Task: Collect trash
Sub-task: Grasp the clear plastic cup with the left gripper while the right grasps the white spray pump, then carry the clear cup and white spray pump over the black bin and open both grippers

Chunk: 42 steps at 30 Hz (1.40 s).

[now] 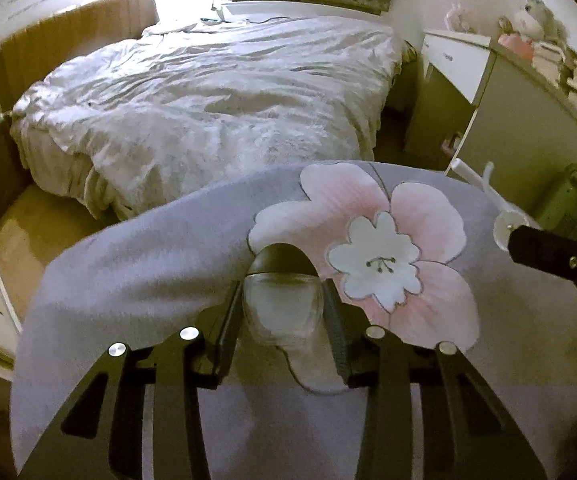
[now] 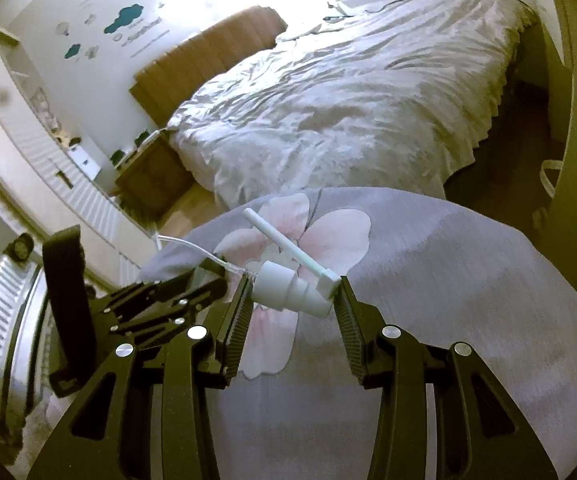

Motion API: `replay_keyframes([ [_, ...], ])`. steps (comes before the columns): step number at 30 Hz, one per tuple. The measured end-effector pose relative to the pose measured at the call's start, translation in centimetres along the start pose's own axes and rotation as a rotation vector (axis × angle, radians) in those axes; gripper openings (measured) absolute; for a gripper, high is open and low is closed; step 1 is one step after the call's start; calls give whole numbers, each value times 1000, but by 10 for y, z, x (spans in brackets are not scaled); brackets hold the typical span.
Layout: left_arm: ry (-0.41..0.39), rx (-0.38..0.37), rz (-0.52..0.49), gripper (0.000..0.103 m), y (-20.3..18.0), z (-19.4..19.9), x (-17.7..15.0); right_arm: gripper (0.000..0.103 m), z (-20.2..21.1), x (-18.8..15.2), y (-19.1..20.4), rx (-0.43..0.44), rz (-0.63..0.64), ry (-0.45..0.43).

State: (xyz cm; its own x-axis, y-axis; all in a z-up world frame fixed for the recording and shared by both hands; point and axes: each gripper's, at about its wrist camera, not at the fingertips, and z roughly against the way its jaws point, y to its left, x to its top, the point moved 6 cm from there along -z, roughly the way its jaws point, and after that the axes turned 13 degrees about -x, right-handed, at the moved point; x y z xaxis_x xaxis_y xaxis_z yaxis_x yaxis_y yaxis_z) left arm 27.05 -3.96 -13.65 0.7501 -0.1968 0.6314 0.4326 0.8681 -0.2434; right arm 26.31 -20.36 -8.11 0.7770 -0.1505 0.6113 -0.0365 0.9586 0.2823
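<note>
A: What has the left gripper (image 1: 282,312) got?

B: A small clear bottle (image 1: 284,308), glass or plastic, I can't say which. It sits right between the pads, which appear to press on both its sides. Its long axis runs away from the camera along the fingers, the dark end farthest out.

A: And the right gripper (image 2: 294,298)?

B: Pinching a white pump-spray head (image 2: 284,290). The head lies crosswise between the jaws, one pad on its collar end, the other on the nozzle block. A white nozzle stem (image 2: 276,240) points up and away, and a thin clear dip tube (image 2: 192,246) trails off to the left of that view. In the left view the same pump head (image 1: 502,230) shows at the right edge, off to the side of the bottle and a little apart from it.

A: So the two pieces are separate?

B: Yes, each held in its own gripper. I'd judge both are ready to carry to wherever the trash goes; no bin is visible in either view.

A: What's underneath?

B: A grey cloth (image 1: 148,272) with a large pink and white flower (image 1: 380,252) printed on it. Whether it covers a counter I can't tell.

A: Beyond that?

B: A bed (image 1: 216,92) with a rumpled pale duvet, a tan headboard (image 2: 208,52), white furniture (image 1: 456,60) to the side, and wall stickers (image 2: 124,16) near a bright window.
</note>
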Motion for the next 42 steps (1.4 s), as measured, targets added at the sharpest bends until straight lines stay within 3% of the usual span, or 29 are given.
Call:
replay_keyframes([
  [11, -81, -46, -43, 39, -65, 48, -8, 43, 28, -18, -22, 27, -38, -13],
  [19, -123, -88, -115, 39, -129, 69, -11, 43, 75, -26, -64, 23, -93, -75],
  [31, -121, -171, -212, 39, -223, 45, -4, 42, 143, -45, -167, -53, -231, -168],
  [42, -94, -273, -308, 39, -313, 12, -3, 43, 181, -75, -265, -135, -389, -213],
])
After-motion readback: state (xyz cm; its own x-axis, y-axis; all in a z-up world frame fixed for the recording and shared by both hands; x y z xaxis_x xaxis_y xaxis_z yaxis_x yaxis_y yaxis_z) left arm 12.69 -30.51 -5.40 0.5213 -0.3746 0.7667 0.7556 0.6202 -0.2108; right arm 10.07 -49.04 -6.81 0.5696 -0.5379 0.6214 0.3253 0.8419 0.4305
